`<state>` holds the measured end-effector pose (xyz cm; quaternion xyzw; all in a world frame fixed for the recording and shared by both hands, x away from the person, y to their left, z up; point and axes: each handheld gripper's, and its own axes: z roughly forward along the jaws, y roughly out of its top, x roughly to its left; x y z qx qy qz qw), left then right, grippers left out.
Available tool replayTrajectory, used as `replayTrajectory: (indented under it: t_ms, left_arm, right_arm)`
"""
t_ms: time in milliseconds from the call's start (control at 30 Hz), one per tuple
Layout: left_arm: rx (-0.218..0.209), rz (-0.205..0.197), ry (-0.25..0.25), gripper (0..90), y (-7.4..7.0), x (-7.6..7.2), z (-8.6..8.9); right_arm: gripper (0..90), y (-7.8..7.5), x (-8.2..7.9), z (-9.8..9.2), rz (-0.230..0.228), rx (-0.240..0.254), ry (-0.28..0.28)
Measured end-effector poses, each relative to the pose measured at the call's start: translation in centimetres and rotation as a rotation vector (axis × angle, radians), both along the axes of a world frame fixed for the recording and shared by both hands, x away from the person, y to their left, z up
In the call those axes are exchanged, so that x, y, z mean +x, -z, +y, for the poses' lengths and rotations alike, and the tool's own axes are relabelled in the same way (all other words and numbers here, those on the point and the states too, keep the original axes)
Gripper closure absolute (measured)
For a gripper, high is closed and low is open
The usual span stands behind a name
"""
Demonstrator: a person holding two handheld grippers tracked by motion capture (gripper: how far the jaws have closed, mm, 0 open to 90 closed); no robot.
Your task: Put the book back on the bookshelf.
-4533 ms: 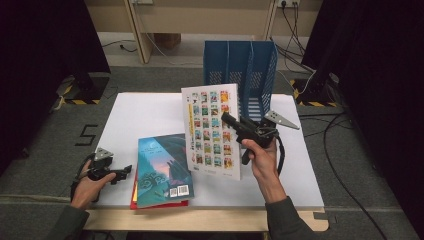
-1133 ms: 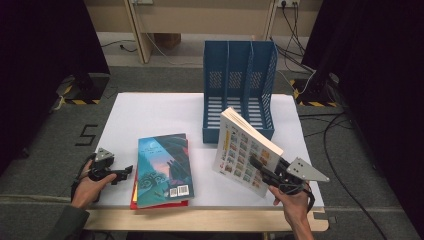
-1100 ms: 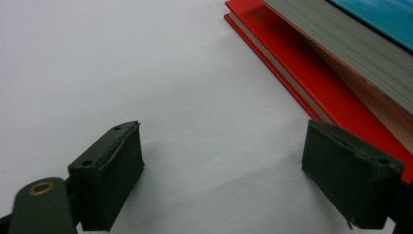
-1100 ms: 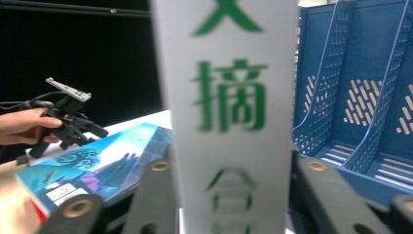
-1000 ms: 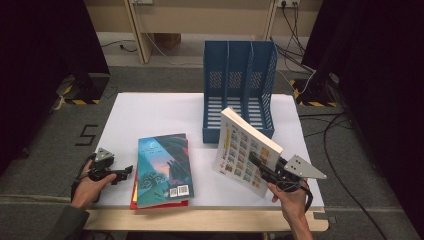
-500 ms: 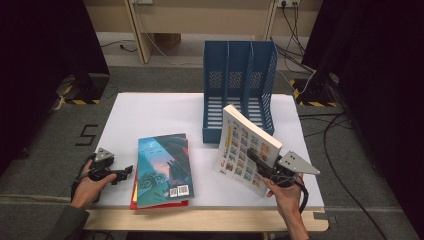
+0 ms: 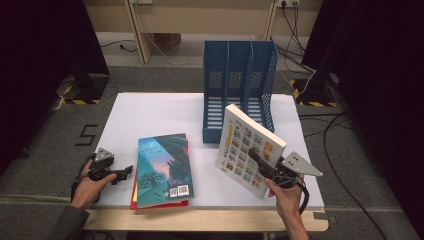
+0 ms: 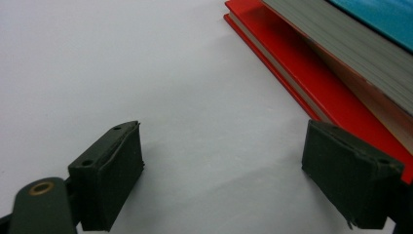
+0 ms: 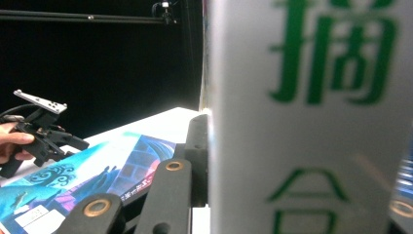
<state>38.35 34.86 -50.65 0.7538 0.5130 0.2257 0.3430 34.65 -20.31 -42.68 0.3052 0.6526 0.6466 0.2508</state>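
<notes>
A thick white book (image 7: 245, 145) with a grid of coloured pictures on its cover stands tilted on the table's front right, its lower corner on the tabletop. My right gripper (image 7: 255, 159) is shut on its lower edge; in the right gripper view one black finger (image 9: 197, 146) presses against the white book (image 9: 311, 122) and its green lettering. A blue-covered book (image 7: 162, 167) lies on a red book (image 7: 134, 197) at the front left. My left gripper (image 7: 127, 172) rests open on the table beside them, with bare tabletop between its pads (image 8: 109, 180) and the red book (image 8: 311, 87) just off one pad.
A blue three-slot file rack (image 7: 239, 75) stands at the back of the white table (image 7: 150, 110), right behind the tilted book. The left gripper (image 9: 73, 141) and blue book (image 9: 97, 170) also appear in the right gripper view. Cables lie on the floor to the right.
Since 4.5 s ago the right hand has drawn the white book toward the table's front right and tipped it onto its corner. Over the last second it hardly shifted. The left hand is unchanged.
</notes>
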Motion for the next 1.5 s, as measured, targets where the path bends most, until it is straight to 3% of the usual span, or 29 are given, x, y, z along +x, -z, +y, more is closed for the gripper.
replayTrajectory:
  t_ms: [267, 600, 833, 867, 967, 1200, 1500]
  left_arm:
    - [-0.001, 0.0, 0.0, 14.0, 0.0, 0.0, 0.0]
    - [-0.001, -0.001, -0.001, 13.9, 0.0, 0.0, 0.0]
    - [0.001, 0.0, 0.001, 13.9, 0.0, 0.0, 0.0]
    - [-0.001, -0.001, -0.001, 13.9, 0.0, 0.0, 0.0]
    - [-0.002, -0.002, -0.001, 13.8, 0.0, 0.0, 0.0]
    - [-0.003, -0.001, -0.001, 13.8, 0.0, 0.0, 0.0]
    - [-0.003, -0.002, -0.001, 13.8, 0.0, 0.0, 0.0]
  right_arm:
    - [74.0, -0.2, 0.0, -0.1, 0.025, 0.035, -0.014]
    - [74.1, -1.2, -0.4, 0.3, 0.021, 0.023, -0.015]
    - [74.2, -2.6, -0.4, 0.6, 0.027, 0.079, -0.026]
    - [74.1, -3.4, -0.2, 0.8, 0.036, 0.112, -0.028]
    - [74.1, -4.4, 0.2, 0.9, 0.02, 0.128, -0.031]
    - [74.2, -7.2, 1.4, 1.5, -0.022, 0.13, -0.021]
    - [74.2, -9.9, 3.9, 3.2, -0.027, 0.141, -0.015]
